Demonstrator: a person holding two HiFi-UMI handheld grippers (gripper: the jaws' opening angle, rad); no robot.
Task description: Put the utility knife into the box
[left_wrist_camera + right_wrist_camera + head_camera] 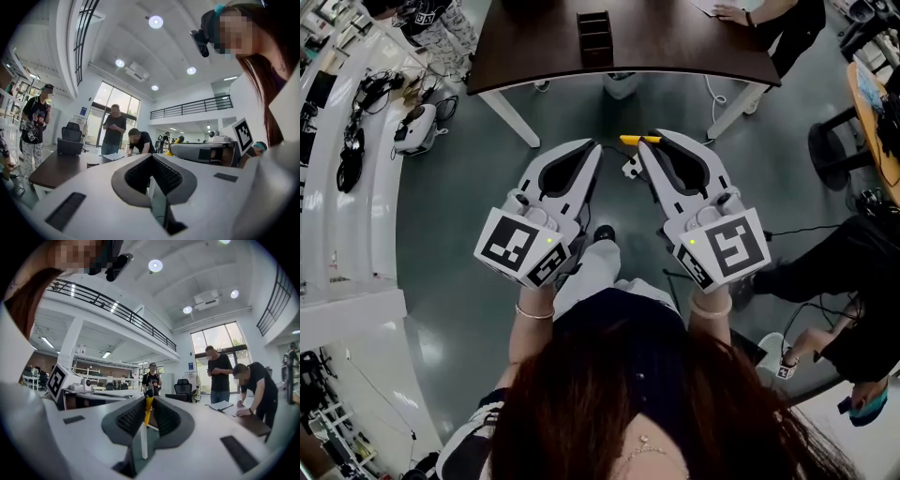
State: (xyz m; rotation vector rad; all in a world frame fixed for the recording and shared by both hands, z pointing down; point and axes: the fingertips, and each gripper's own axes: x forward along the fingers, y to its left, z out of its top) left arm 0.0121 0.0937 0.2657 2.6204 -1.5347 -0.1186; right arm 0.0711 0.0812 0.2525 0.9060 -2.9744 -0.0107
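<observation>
A dark compartmented box stands on the brown table ahead of me. My right gripper hangs over the floor short of the table edge, shut on a yellow utility knife that sticks out leftward from its tips. The right gripper view shows that gripper with the knife standing between the dark pads. Beside it, my left gripper is shut with nothing in it. Its jaws meet in the left gripper view, with the table beyond them.
A person's hand rests on paper at the table's far right. Two people stand by the table. Another person sits at my right. White shelving lines the left, and cables and a white device lie on the floor.
</observation>
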